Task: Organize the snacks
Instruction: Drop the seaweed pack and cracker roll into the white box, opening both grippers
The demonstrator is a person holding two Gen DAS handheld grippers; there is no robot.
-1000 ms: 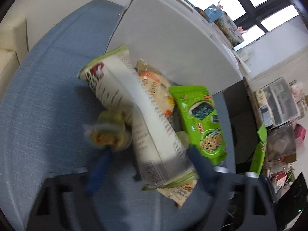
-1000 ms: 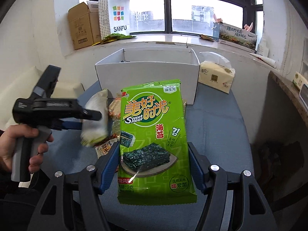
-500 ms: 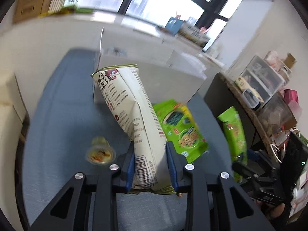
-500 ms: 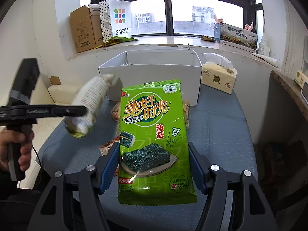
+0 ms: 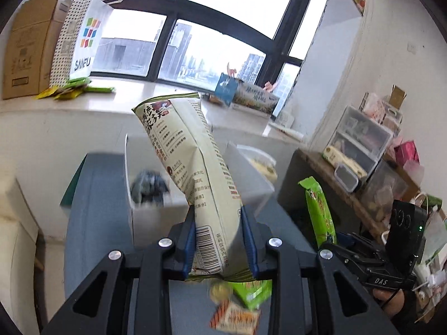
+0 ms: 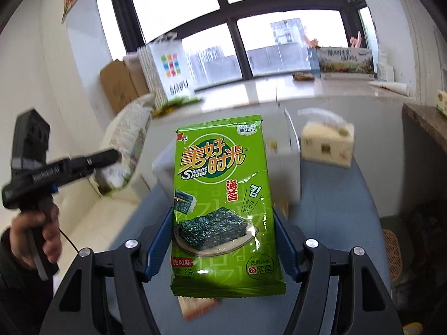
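Nearest to me, at the bottom centre of the left wrist view, my left gripper [image 5: 218,244] is clamped on the lower end of the cream snack bag [image 5: 192,173], its blue pads pressing both sides just above the barcode; the bag stands up and leans toward the upper left of the frame. In the right wrist view my right gripper [image 6: 223,240] is clamped across the lower half of the green seaweed packet [image 6: 223,203], which stands nearly upright at frame centre. Below the left jaws, at the bottom of the frame, a few loose snacks [image 5: 237,307] lie blurred on the blue table [image 5: 95,223]; they look like the pile that remains to be sorted.

Just behind the cream bag sits the white box [image 5: 145,217], open at the top, with something dark and blurred inside it; I judge this to be where both packs are headed. To do it well I would carry the cream bag over the near wall before lowering it, tilt it so it lies flat rather than on end, and open the jaws only once its bottom seam is inside; the bag is puffy and light, so a firm squeeze could crush the contents. I would stagger the two hands, since both approach the same opening; the right one is at the right edge of the left view, close by.

Farthest off, the windowsill holds a dotted shopping bag [image 5: 81,36].
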